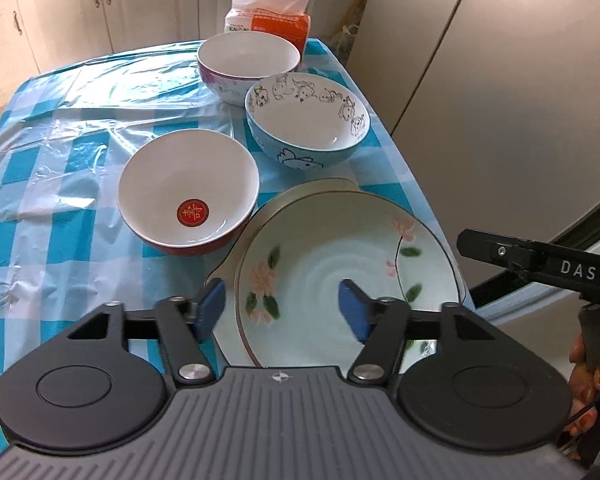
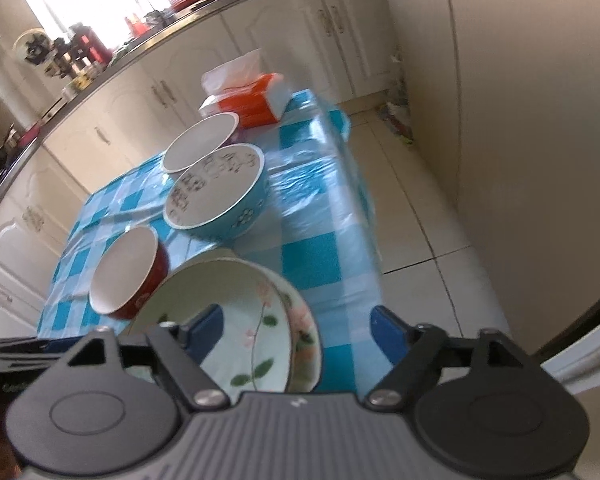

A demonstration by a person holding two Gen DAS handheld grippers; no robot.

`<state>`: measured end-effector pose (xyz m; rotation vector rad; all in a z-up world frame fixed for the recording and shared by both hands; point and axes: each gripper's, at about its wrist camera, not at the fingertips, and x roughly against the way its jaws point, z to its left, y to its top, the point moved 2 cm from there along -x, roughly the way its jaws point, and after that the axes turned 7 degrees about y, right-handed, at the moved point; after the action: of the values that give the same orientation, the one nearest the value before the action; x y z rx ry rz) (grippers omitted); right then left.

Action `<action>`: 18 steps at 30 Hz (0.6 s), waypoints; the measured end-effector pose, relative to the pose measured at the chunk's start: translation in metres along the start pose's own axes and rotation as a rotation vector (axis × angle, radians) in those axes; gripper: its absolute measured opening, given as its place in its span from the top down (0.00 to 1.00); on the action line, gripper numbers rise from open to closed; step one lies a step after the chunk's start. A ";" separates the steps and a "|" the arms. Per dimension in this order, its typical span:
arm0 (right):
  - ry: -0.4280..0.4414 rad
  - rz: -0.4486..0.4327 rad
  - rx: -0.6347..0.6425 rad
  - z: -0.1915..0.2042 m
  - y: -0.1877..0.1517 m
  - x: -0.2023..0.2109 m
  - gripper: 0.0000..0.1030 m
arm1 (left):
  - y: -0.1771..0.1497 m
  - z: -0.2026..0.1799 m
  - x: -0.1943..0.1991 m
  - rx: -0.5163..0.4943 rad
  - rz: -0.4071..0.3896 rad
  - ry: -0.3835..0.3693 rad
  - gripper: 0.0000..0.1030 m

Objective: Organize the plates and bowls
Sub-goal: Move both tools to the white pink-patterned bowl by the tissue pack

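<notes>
A pale green floral plate (image 1: 340,272) lies on a cream plate (image 1: 324,186) at the table's near right corner. My left gripper (image 1: 282,308) is open above it, one blue pad by the left rim, the other over the plate's inside, gripping nothing. In the right wrist view my right gripper (image 2: 296,332) is also open, its left pad over the floral plate (image 2: 240,320) and its right pad past the rim. Beyond stand a red bowl (image 1: 188,196), a blue cartoon bowl (image 1: 306,120) and a white bowl with pink print (image 1: 248,64).
A blue-checked plastic cloth (image 1: 60,200) covers the table. An orange-and-white tissue pack (image 1: 268,16) stands at the far end. The table's right edge drops to tiled floor (image 2: 420,220) beside a beige wall. Cabinets (image 2: 80,152) run along the left. A hand (image 1: 588,360) holds the other tool's handle.
</notes>
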<state>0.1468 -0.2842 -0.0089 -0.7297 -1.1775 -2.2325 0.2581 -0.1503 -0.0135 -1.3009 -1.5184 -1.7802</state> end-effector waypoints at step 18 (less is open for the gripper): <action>0.000 -0.006 -0.022 0.003 0.014 0.005 0.06 | 0.003 0.012 0.000 0.125 0.021 0.012 0.00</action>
<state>0.1531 -0.2895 0.0041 -0.7358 -1.1586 -2.2538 0.2648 -0.1402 -0.0131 -1.2381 -1.5765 -1.6494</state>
